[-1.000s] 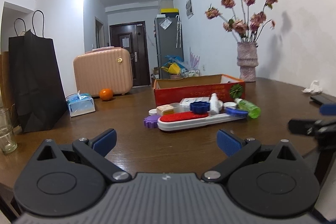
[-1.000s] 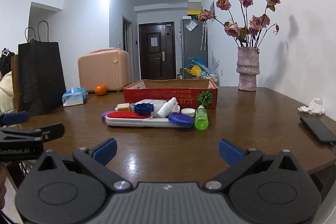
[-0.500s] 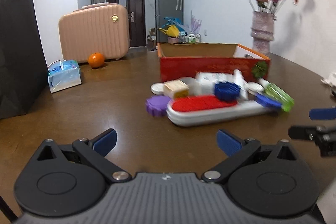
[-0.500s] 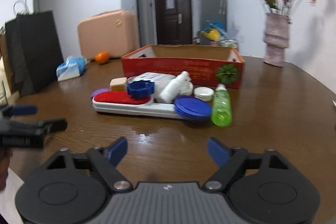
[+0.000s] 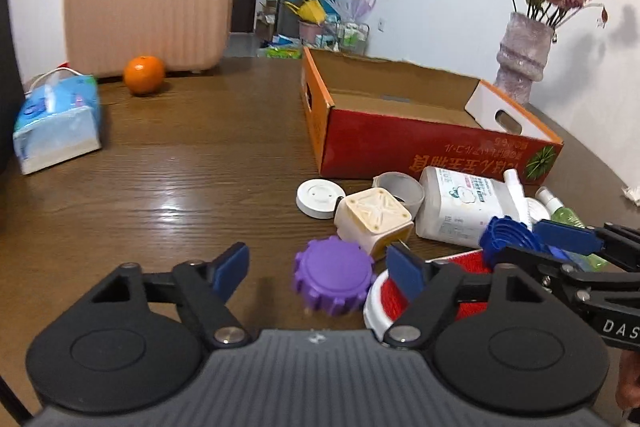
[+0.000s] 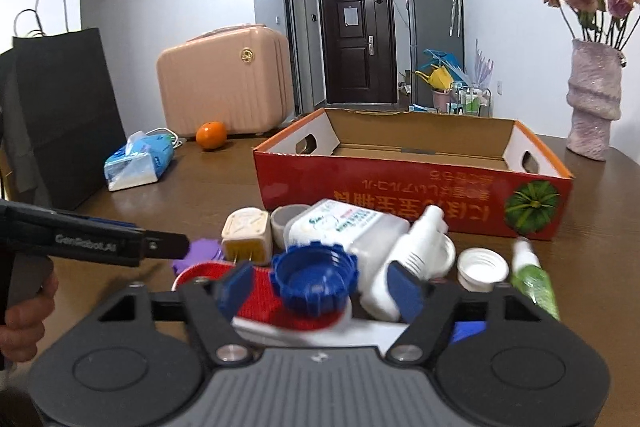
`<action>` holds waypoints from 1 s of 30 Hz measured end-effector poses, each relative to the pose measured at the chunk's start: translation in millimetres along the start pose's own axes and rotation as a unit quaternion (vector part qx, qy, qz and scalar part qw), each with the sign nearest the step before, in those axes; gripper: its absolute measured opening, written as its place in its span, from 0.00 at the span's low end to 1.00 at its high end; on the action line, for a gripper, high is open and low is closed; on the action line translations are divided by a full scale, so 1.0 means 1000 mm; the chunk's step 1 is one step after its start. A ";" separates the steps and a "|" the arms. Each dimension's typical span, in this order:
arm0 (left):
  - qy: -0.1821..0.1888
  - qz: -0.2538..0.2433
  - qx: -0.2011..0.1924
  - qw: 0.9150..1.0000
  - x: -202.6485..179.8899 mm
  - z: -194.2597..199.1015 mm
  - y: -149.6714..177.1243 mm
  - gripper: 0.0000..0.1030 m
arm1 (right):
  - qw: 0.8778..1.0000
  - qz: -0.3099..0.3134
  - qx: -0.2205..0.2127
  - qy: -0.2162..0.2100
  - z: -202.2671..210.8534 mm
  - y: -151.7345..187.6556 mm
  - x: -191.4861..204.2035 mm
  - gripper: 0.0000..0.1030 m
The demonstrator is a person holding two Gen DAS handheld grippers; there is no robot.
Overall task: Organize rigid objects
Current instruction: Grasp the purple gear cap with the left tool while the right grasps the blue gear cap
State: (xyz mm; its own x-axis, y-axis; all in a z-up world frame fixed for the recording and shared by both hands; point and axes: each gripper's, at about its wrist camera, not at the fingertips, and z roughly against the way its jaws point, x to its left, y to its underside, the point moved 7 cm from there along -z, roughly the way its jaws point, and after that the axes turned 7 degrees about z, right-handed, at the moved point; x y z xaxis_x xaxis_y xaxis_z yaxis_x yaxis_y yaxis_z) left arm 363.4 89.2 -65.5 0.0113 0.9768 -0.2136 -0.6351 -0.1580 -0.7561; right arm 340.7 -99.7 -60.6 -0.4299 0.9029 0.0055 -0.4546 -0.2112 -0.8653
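1. Both hands have swept in across the brown wooden table (image 5: 192,163); a second ago the clutter sat well off, now it is right under the fingers.
2. The left gripper (image 5: 316,269) has just been closing partway: jaws still apart, straddling the purple toothed plastic cap (image 5: 332,281), pads not pressing it.
3. The right gripper (image 6: 326,285) has been narrowing too, framing the blue ridged plastic lid (image 6: 314,279), which sits on the red-topped white oblong tray (image 6: 260,301). No grip yet that I can see.
4. Behind the pile, the red cardboard box (image 6: 416,205) stands open and looks empty.
5. My read: two pickups are being lined up at once, with the box the likely destination. Nothing sorted yet.
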 end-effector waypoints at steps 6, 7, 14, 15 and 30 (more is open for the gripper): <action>0.003 -0.002 0.016 1.000 0.002 -0.021 0.009 0.71 | 1.000 0.006 -0.007 -0.008 -0.004 0.001 0.001 0.50; 0.004 -0.003 0.016 1.000 0.001 -0.022 0.010 0.71 | 1.000 0.011 -0.008 -0.009 -0.003 0.002 0.002 0.50; -0.036 -0.046 0.003 0.998 -0.012 -0.024 0.016 0.52 | 0.999 0.023 -0.015 -0.019 0.006 0.004 0.003 0.50; -0.037 -0.045 0.003 0.998 -0.012 -0.022 0.017 0.52 | 0.999 0.023 -0.016 -0.018 0.007 0.004 0.002 0.50; -0.037 -0.016 -0.089 0.995 -0.043 0.104 0.038 0.52 | 0.997 0.037 -0.074 0.011 0.102 0.007 0.002 0.50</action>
State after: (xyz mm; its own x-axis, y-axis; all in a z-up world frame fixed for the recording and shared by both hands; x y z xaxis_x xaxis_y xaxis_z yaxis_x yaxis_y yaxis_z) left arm 257.9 56.0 -20.6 -0.0317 0.9887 -0.1467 -0.4893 -0.1433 -0.8603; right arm 257.6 -137.5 -15.2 -0.4399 0.8953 -0.0698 -0.3022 -0.2208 -0.9273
